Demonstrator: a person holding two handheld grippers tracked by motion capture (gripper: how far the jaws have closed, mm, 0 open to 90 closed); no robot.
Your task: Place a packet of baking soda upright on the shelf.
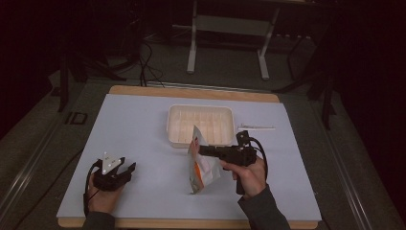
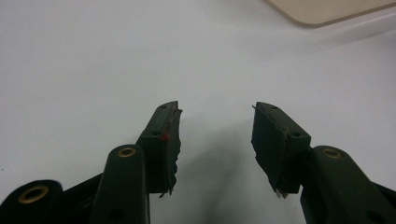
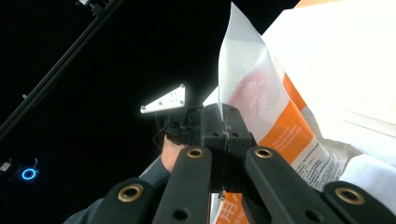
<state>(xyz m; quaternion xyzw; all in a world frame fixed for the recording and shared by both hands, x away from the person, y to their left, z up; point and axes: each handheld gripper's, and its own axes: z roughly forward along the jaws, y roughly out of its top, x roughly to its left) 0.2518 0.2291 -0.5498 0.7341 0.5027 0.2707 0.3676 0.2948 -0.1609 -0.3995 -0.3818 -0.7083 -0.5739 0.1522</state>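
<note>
Right gripper view: glossy, crinkled pouch [image 3: 261, 107]

I see my left gripper [image 1: 125, 168] low near the table's front left with its jaws wide apart, while my right gripper [image 1: 200, 150] is raised, pointing left, jaws pressed together on the pouch [image 1: 203, 165].

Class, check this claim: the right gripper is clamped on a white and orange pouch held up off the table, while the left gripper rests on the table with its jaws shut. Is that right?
Not quite. The left gripper has its jaws open with nothing between them, as the left gripper view shows. The rest holds: the right gripper is clamped on the white and orange pouch, held up off the table.
</note>
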